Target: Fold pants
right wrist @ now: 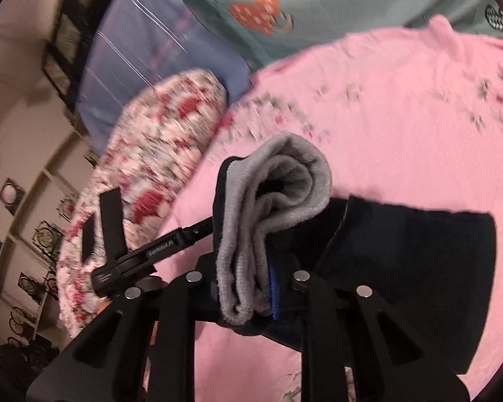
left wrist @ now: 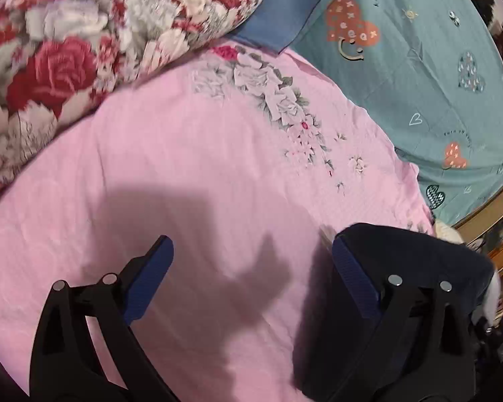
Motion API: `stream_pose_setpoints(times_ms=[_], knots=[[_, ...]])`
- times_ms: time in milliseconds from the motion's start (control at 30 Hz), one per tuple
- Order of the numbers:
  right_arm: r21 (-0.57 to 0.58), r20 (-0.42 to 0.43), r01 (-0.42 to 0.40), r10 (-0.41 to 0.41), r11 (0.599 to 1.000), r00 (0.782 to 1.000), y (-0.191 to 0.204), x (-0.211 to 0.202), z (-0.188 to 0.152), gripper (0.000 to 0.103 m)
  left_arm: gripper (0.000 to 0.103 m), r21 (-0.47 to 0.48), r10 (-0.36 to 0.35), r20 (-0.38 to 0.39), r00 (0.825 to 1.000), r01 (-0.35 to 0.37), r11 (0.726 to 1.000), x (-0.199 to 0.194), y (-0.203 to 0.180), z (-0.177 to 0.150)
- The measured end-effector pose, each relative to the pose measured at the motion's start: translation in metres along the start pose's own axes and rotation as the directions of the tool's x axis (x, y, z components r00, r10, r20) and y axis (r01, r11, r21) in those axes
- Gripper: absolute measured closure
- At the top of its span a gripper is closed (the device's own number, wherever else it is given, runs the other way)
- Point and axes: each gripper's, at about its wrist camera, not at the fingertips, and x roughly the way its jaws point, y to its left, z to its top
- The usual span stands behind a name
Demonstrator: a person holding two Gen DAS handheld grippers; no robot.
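The dark navy pants (right wrist: 419, 268) with a grey fleece lining (right wrist: 278, 201) lie on the pink sheet (right wrist: 402, 117). My right gripper (right wrist: 248, 288) is shut on a bunched fold of the pants, grey lining showing between the jaws, and lifts it. In the left wrist view my left gripper (left wrist: 251, 268) is open and empty above the pink sheet (left wrist: 201, 167); a dark part of the pants (left wrist: 412, 254) lies just behind its right finger (left wrist: 352, 278). The left gripper's body also shows in the right wrist view (right wrist: 144, 258).
A rolled red-and-white floral quilt (left wrist: 67, 50) lies along the left side. A teal sheet with hearts (left wrist: 419, 67) and a blue pillow (left wrist: 278, 10) lie beyond the pink sheet. A wooden bed edge (left wrist: 499, 244) is at the right.
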Motion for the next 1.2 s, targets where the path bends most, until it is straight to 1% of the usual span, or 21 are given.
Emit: stream_pose_setpoints(times_ms=[67, 167, 200, 267, 333, 433, 500, 567, 600, 667, 700, 767, 833, 900, 1000, 1033, 1067, 1100, 1133, 1167, 1200], knots=[[0.038, 0.069, 0.005, -0.007, 0.999, 0.998, -0.023, -0.028, 0.001, 0.083, 0.006, -0.013, -0.022, -0.086, 0.996, 0.021, 1.0, 0.015, 0.0, -0.003], [0.169, 0.076, 0.087, -0.101, 0.982, 0.992, -0.077, -0.053, -0.006, 0.083, 0.006, 0.039, -0.017, -0.146, 0.989, 0.023, 0.999, 0.029, -0.013, -0.012], [0.211, 0.057, 0.127, -0.142, 0.969, 0.988, -0.096, -0.055, -0.01, 0.083, 0.006, 0.069, -0.015, -0.153, 0.988, 0.026, 0.997, 0.031, -0.019, -0.016], [0.287, -0.062, 0.24, -0.232, 0.927, 0.971, -0.135, -0.046, -0.026, 0.083, 0.006, 0.135, -0.006, -0.169, 0.986, 0.029, 0.99, 0.035, -0.032, -0.023], [0.317, -0.128, 0.275, -0.246, 0.908, 0.961, -0.156, -0.032, -0.04, 0.079, 0.006, 0.186, 0.007, -0.184, 0.983, 0.028, 0.982, 0.039, -0.041, -0.03], [0.3, -0.133, 0.264, -0.234, 0.917, 0.963, -0.154, -0.036, -0.035, 0.069, 0.006, 0.245, 0.028, -0.195, 0.98, 0.021, 0.969, 0.041, -0.049, -0.037], [0.262, -0.141, 0.297, -0.268, 0.918, 0.953, -0.145, -0.042, -0.026, 0.065, 0.006, 0.268, 0.032, -0.182, 0.983, 0.018, 0.963, 0.041, -0.053, -0.039], [0.226, -0.094, 0.332, -0.319, 0.916, 0.943, -0.134, -0.058, -0.018, 0.064, 0.006, 0.286, 0.025, -0.142, 0.99, 0.017, 0.958, 0.035, -0.058, -0.038], [0.218, -0.06, 0.365, -0.36, 0.905, 0.931, -0.132, -0.066, -0.016, 0.064, 0.006, 0.295, 0.019, -0.131, 0.991, 0.021, 0.955, 0.032, -0.061, -0.038], [0.174, 0.051, 0.496, -0.51, 0.851, 0.858, -0.12, -0.076, -0.004, 0.064, 0.006, 0.304, -0.006, -0.134, 0.991, 0.047, 0.951, 0.025, -0.074, -0.04], [0.166, 0.073, 0.489, -0.505, 0.856, 0.86, -0.116, -0.075, -0.001, 0.064, 0.006, 0.301, -0.027, -0.137, 0.99, 0.068, 0.951, 0.022, -0.083, -0.04], [0.166, 0.085, 0.34, -0.357, 0.926, 0.93, -0.111, -0.067, 0.009, 0.064, 0.006, 0.327, -0.049, -0.152, 0.987, 0.097, 0.94, 0.018, -0.108, -0.041], [0.15, 0.06, 0.258, -0.269, 0.954, 0.961, -0.104, -0.053, 0.018, 0.064, 0.006, 0.362, -0.055, -0.182, 0.982, 0.12, 0.924, 0.024, -0.14, -0.04], [0.13, 0.037, 0.213, -0.22, 0.968, 0.975, -0.099, -0.041, 0.022, 0.064, 0.006, 0.401, -0.039, -0.193, 0.98, 0.115, 0.909, 0.037, -0.163, -0.041], [0.158, -0.04, 0.119, -0.114, 0.98, 0.993, -0.105, -0.02, 0.025, 0.064, 0.006, 0.441, 0.078, -0.223, 0.972, 0.03, 0.897, 0.081, -0.181, -0.042], [0.178, -0.076, 0.089, -0.077, 0.98, 0.994, -0.111, -0.01, 0.025, 0.062, 0.006, 0.446, 0.129, -0.253, 0.959, -0.003, 0.895, 0.1, -0.18, -0.042], [0.186, -0.111, 0.082, -0.062, 0.979, 0.992, -0.12, -0.002, 0.026, 0.062, 0.004, 0.438, 0.177, -0.302, 0.937, -0.029, 0.899, 0.124, -0.174, -0.04], [0.191, -0.133, 0.102, -0.078, 0.976, 0.988, -0.131, 0.005, 0.027, 0.062, 0.003, 0.411, 0.177, -0.346, 0.921, -0.021, 0.912, 0.137, -0.167, -0.039], [0.203, -0.138, 0.113, -0.085, 0.973, 0.987, -0.143, 0.005, 0.026, 0.065, 0.002, 0.372, 0.15, -0.362, 0.92, -0.005, 0.928, 0.141, -0.161, -0.036], [0.238, -0.137, 0.107, -0.075, 0.965, 0.988, -0.159, 0.003, 0.026, 0.07, 0.002, 0.371, 0.161, -0.359, 0.919, -0.018, 0.928, 0.14, -0.16, -0.035], [0.293, -0.136, 0.089, -0.051, 0.952, 0.989, -0.174, 0.0, 0.026, 0.091, 0.002, 0.374, 0.165, -0.36, 0.918, -0.021, 0.927, 0.136, -0.159, -0.035]])
